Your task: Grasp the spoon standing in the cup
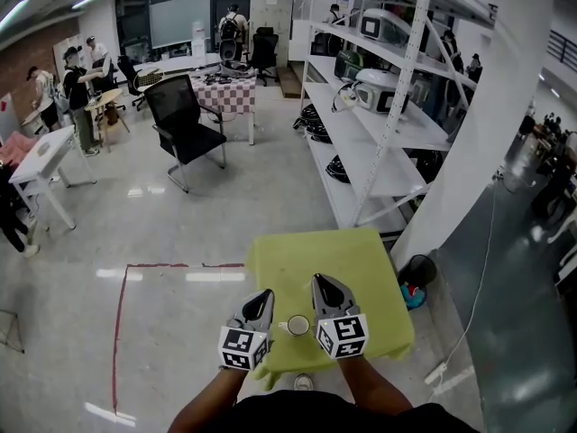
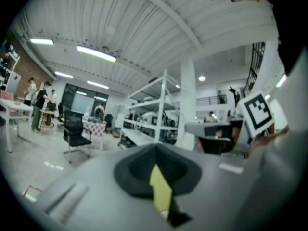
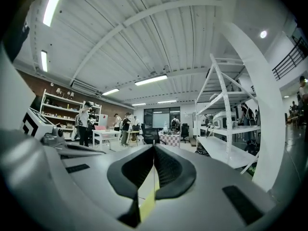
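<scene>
A small white cup (image 1: 297,326) stands near the front edge of the yellow-green table (image 1: 315,255). What is inside the cup is too small to make out; I cannot pick out the spoon. My left gripper (image 1: 264,294) hangs just left of the cup and my right gripper (image 1: 319,280) just right of it, both pointing away from me with the cup between their bodies. Each has its jaws closed together with nothing between them. In the left gripper view the left gripper (image 2: 156,147) points out over the room, as does the right gripper (image 3: 154,147) in its own view; neither view shows the cup.
White shelving (image 1: 379,124) and a white pillar (image 1: 487,133) stand beyond the table to the right. A black office chair (image 1: 185,120) is on the floor at the back left. A red tape line (image 1: 122,305) runs left of the table. A dark bin (image 1: 416,271) sits by the table's right side.
</scene>
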The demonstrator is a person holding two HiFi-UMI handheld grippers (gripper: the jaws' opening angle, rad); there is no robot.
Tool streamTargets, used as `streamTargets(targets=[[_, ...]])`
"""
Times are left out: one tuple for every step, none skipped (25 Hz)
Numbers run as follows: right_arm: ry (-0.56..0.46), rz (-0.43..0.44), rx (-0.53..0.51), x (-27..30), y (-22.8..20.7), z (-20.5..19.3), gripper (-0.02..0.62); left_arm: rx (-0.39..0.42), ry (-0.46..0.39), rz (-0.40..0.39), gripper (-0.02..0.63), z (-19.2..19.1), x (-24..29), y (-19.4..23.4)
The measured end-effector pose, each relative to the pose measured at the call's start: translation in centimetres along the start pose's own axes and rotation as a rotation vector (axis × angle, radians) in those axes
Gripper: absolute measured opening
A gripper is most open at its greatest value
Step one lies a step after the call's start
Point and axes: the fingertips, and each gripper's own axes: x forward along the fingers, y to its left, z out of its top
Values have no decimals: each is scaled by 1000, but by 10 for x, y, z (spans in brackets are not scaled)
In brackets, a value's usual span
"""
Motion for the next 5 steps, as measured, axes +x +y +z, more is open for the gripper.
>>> streamTargets(targets=[[1, 2, 1, 1, 0, -1, 11, 1, -3, -2, 6, 0, 0, 0], [1, 3, 3, 1, 0, -3, 11, 1, -5, -2, 6, 0, 0, 1], [2, 3, 5, 2, 1, -4, 11, 2, -6, -2, 6, 0, 0, 2], [2, 2, 7, 3, 1, -4, 11, 3, -6, -2, 6, 0, 0, 3], [2, 2, 8, 4, 1, -5, 11, 3, -7, -2, 6, 0, 0, 4]])
